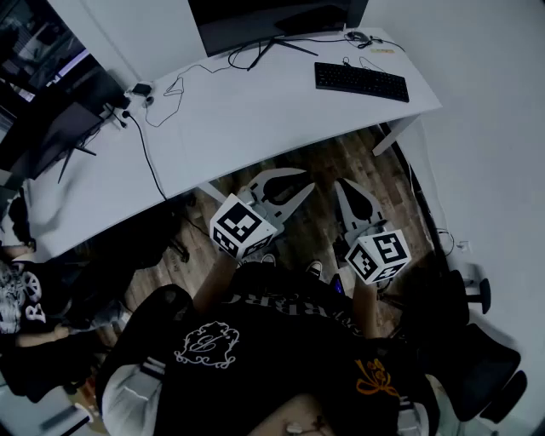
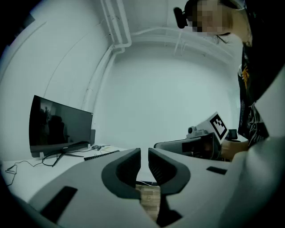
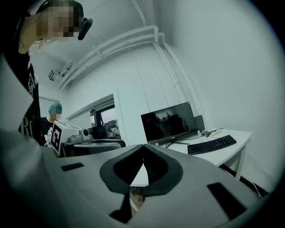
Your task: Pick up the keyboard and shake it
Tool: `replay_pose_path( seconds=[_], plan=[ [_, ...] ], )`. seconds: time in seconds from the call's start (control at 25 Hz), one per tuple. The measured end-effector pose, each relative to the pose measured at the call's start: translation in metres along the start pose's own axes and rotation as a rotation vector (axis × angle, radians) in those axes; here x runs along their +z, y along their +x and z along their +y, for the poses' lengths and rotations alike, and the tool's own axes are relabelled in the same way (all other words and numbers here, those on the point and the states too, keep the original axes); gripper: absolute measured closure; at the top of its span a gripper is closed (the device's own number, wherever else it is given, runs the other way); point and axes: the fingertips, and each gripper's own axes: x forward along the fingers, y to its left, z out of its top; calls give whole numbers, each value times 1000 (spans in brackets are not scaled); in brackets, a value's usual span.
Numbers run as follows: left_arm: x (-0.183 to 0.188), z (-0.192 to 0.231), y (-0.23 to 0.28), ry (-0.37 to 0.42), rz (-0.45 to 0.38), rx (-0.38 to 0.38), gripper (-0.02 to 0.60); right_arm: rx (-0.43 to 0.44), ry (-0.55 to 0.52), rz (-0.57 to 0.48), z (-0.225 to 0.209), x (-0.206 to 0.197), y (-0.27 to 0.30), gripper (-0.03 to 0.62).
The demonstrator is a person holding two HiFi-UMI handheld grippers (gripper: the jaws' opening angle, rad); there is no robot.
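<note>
Hovering over the wooden floor point(image 1: 328, 166) in front of the white desk point(image 1: 255, 119), both tools are short of the work, and I judge the task not yet begun. The keyboard point(image 1: 361, 82) lies flat on the far right part of the desk, just in front of the monitor point(image 1: 272, 21) and near the desk's right corner, untouched and well apart from either tool.

The left tool point(image 1: 302, 181) is all but closed: its own view shows only a thin slit between the dark pads, with nothing in it but floor beyond. The right tool point(image 1: 345, 189) is fully closed, its pad tips meeting at the front, and it holds nothing either. Both point roughly level toward the desk.

From the right tool's view the keyboard sits off to the right on the desk edge, so that tool looks the nearer one. Nothing has been done so far as these pictures show. Left to do: bring the tools forward and up to the desk, spread the jaws, close on the keyboard, lift it clear and shake it.
</note>
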Motion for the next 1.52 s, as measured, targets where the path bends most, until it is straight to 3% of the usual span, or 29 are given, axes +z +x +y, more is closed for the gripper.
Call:
replay_pose_path(
  seconds=[0.68, 0.96, 1.52],
  plan=[
    [-9, 7, -51, 14, -3, -34, 515, -35, 71, -57, 44, -13, 6, 585],
    [-18, 12, -66, 11, -9, -63, 515, -64, 75, -37, 63, -26, 9, 585],
    [-26, 26, -37, -31, 8, -67, 515, -83, 131, -1, 30, -36, 17, 585]
  ],
)
